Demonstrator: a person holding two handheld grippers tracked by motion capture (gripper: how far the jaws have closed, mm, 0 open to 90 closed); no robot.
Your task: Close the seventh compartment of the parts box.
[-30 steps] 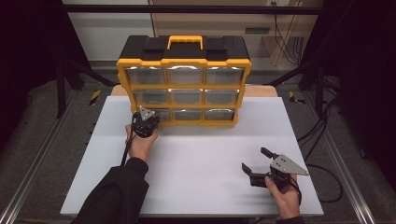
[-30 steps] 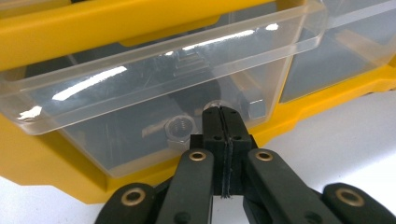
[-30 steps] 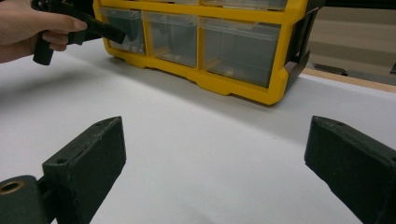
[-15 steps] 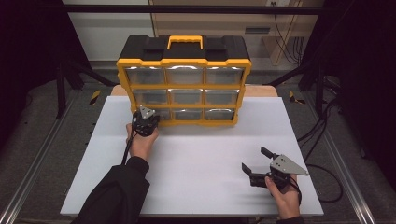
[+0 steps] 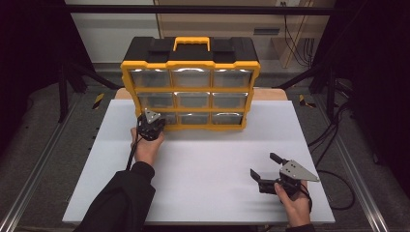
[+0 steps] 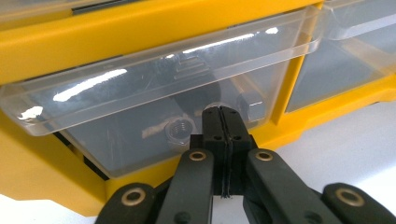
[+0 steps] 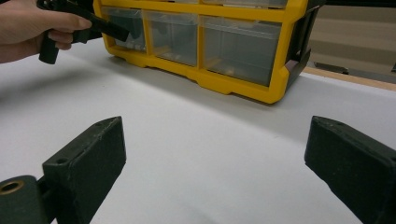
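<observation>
No change from a second ago (both hands, both tools and the cabinet in the same places as before).

Left gripper (image 5: 151, 126) at 9 o'clock of the worktop (image 5: 203, 193), hard up against the bottom-left drawer (image 6: 154, 107) of the cabinet (image 5: 189, 82); jaws pressed together, nothing pinched between them, tips at the clear drawer front just below its lip. Inside that drawer, seen through the plastic: one nut (image 6: 179, 129) at about 10 o'clock of the jaw tips, plus a second dark, blocky piece (image 6: 250, 108) at about 1 o'clock (too blurred to name).

Right gripper (image 5: 268, 169) at 5 o'clock of the worktop, well apart from the cabinet, held just above the white surface; jaws spread wide, nothing between them, pointing toward the cabinet's lower row.

Counted: one yellow-and-black cabinet at 12 o'clock, standing on the worktop; nine clear drawers, three rows of three, all pushed in; one yellow handle (image 5: 191, 42) on top; two grippers, one in each hand; two grey three-cornered plates, one per gripper; two cables, one trailing from each.
</observation>
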